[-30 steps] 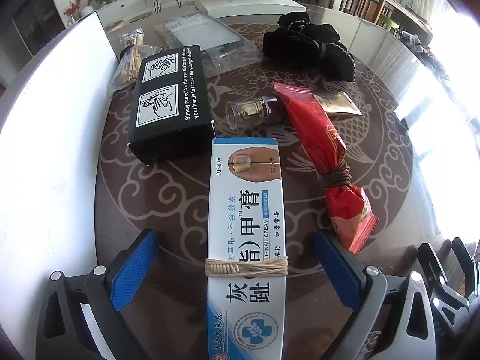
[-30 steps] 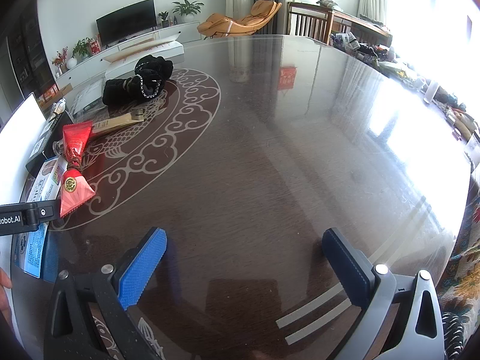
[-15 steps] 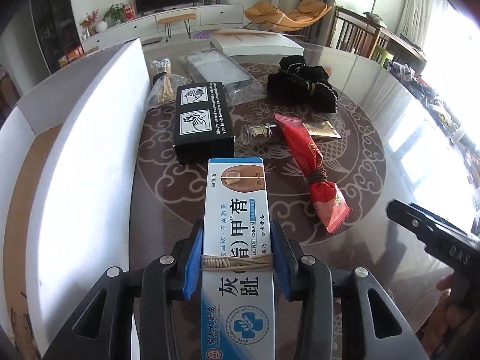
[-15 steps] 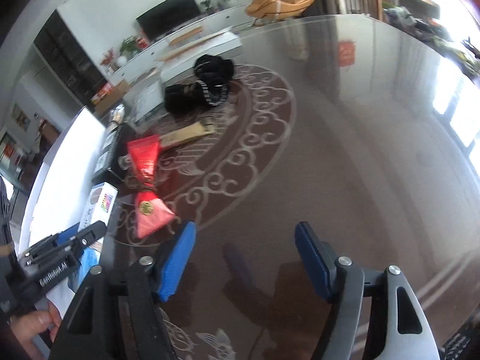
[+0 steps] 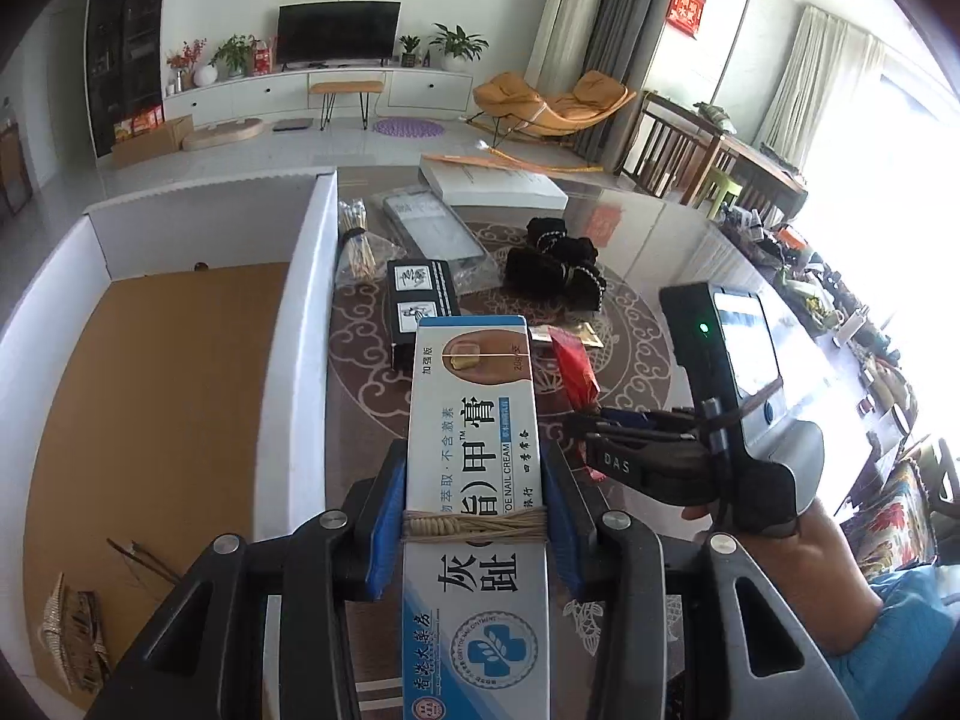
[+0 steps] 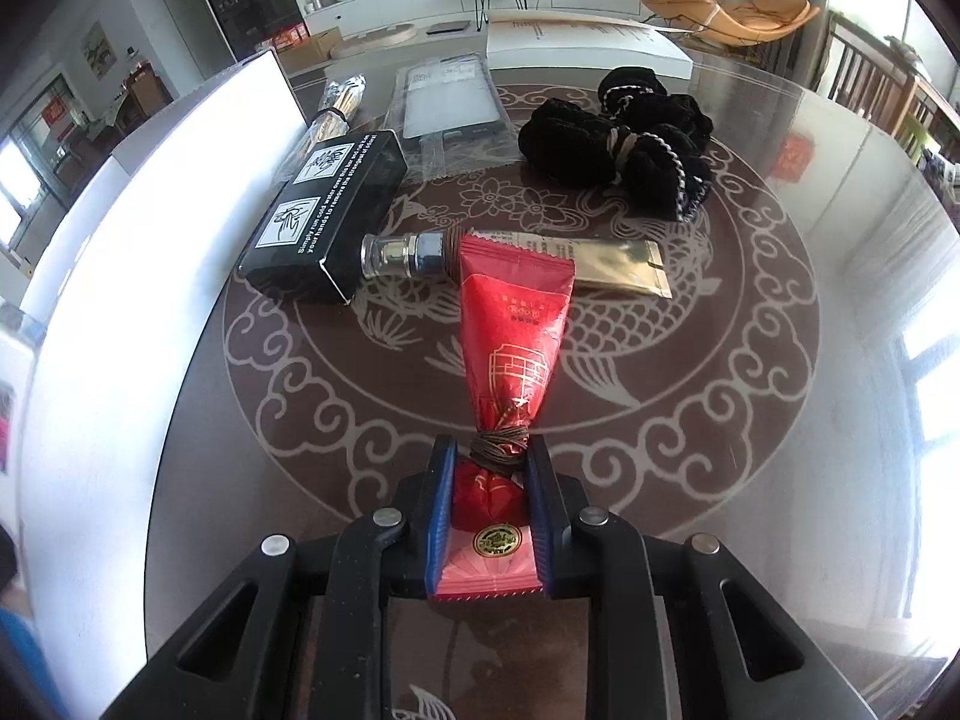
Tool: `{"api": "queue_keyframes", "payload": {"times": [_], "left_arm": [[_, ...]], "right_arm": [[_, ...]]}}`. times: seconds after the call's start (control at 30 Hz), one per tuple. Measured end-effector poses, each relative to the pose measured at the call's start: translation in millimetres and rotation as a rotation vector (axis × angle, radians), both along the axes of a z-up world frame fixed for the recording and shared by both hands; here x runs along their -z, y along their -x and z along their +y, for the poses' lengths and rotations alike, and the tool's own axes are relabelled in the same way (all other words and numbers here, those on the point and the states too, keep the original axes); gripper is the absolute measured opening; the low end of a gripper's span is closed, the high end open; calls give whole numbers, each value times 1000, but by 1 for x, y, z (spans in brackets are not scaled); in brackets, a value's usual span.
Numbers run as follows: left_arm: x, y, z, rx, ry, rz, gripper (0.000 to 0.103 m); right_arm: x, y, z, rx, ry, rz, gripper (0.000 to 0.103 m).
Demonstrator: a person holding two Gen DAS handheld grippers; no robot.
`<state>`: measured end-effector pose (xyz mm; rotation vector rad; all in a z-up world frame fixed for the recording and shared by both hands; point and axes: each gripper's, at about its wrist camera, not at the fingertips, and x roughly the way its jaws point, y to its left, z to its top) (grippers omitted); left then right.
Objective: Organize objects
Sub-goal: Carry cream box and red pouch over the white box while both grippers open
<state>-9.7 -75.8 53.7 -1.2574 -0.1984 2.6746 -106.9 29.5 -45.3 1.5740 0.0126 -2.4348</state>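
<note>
My left gripper (image 5: 474,516) is shut on a white and blue toe nail cream box (image 5: 474,456) tied with twine, held lifted above the table beside the white cardboard box (image 5: 300,324). My right gripper (image 6: 487,468) is shut on a red packet (image 6: 510,324) at its twine-tied neck; the packet lies on the table. The right gripper also shows in the left wrist view (image 5: 624,450), low over the red packet (image 5: 573,366).
On the glass table (image 6: 780,420) lie a black box (image 6: 327,210), a gold tube with silver cap (image 6: 618,267), black fabric (image 6: 618,138), a clear plastic pack (image 6: 450,102) and bagged sticks (image 6: 342,102). The white box holds small items (image 5: 72,636) in its near corner.
My left gripper closed on the cream box and lifted it. My right gripper swung left to the red packet and closed on its tied neck.
</note>
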Motion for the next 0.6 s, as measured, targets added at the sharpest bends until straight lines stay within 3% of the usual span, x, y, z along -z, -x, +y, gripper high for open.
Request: {"api": "queue_keyframes", "payload": {"times": [0.2,0.3,0.4,0.5,0.6], "left_arm": [[-31,-14,-58,-80,60,44,42],[-29,-17,-97,-169,134,33,42],[-20,-22,-139,-263,148,1,42],[-9,-31,-169,-336,167,-19,42],[5,-35,-185,-378,202,-68,43]], "right_arm": [[-57,-36,8,6,146,55,23],[-100,-45,-26,-64,244,104,23],[-132,-53,-77,-169,345,127,23],[-137,-61,-132,-281,408,87,23],[-125,-68,-178,-351,380,65,23]]}}
